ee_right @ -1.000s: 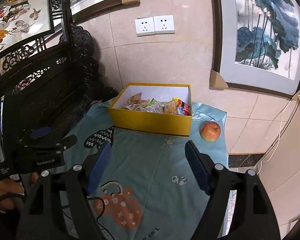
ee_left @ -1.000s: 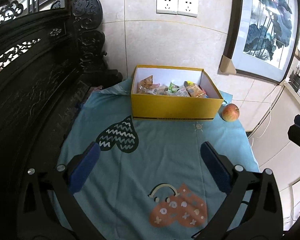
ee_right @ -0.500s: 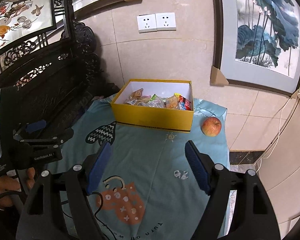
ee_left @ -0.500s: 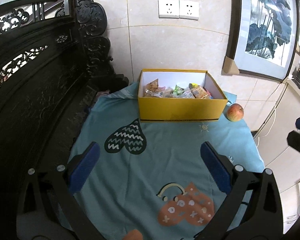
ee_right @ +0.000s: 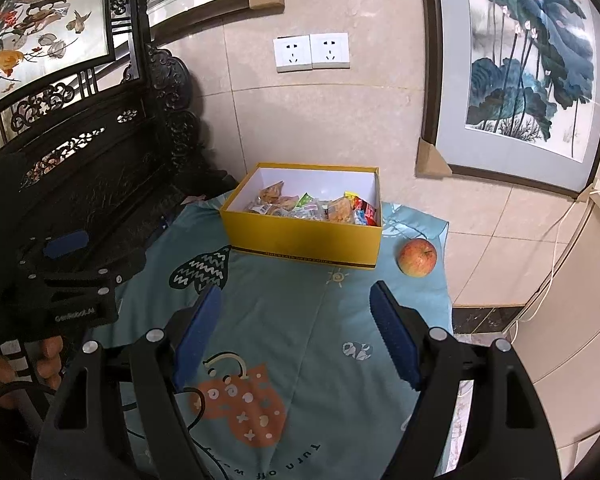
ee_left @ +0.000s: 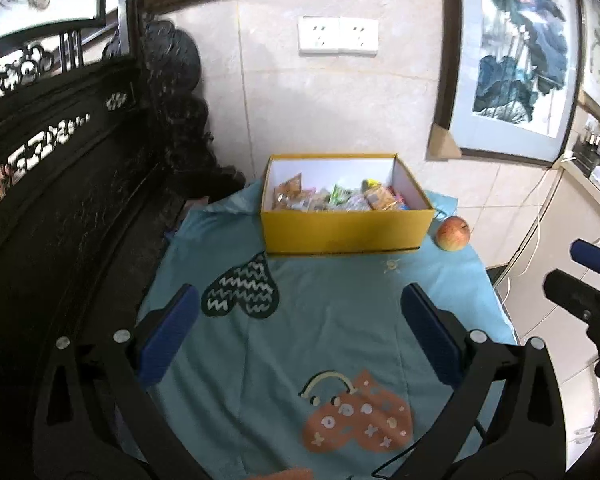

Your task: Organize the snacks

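change since earlier: left gripper point(ee_left: 300, 336) is seen drawn back and raised a little, so the yellow box point(ee_left: 346, 232) sits smaller and farther off in its view; right gripper point(ee_right: 296, 336) is held where it was.
left gripper state: jaws released and spread wide, nothing between the blue pads point(ee_left: 168, 340).
right gripper state: jaws released, spread wide, nothing held.
task item: snacks point(ee_right: 316, 206), loose wrapped packets piled inside the yellow box, at the far end of the table by the wall.
box placement: set on the teal cloth point(ee_left: 340, 320), open at the top, white inside.
stray item: apple point(ee_right: 417, 257) left on the cloth just beside the box's right end, outside it.
task standing: judged near complete, as no packet is seen lying on the cloth.
risk: apple could be rolled off the right table edge if the cloth is dragged or the box nudged.
risk: loose cloth could be snagged by a lowered finger, shifting the box.
risk: cable point(ee_right: 196, 404) trailing on the near cloth could be caught.
surroundings: carved dark wooden furniture point(ee_left: 60, 200) close along the left; framed painting point(ee_right: 528, 60) and wall sockets point(ee_right: 311, 52) behind.
obstruction: none between the grippers and the box.
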### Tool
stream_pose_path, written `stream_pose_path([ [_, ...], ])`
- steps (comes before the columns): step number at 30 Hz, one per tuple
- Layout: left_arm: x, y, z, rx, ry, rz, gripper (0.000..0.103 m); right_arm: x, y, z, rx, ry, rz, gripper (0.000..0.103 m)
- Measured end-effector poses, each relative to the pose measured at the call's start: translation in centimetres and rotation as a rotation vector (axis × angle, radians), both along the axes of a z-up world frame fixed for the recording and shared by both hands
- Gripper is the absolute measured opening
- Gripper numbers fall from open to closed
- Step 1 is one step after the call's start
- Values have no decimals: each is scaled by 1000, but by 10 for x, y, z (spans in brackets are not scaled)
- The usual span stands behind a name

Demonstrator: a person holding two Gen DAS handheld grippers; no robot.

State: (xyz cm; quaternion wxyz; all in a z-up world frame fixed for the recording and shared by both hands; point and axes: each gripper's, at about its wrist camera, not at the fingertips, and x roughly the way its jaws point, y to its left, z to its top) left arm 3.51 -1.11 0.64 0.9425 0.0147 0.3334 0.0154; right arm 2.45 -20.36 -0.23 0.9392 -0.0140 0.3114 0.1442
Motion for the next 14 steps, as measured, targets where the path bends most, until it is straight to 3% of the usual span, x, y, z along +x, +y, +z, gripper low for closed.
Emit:
stream_pose_path([
  [4,-6,-6,3,35,-42,-4,101,-2,0,0,0,-1,-2,77],
  [9,1,-4,-3,-31,33,-49,101,-6,-2,0,2,-8,-10,77],
  [14,2,-3,-4,-22,36,-29,101,-8,-3,1,3,-11,-14,77],
])
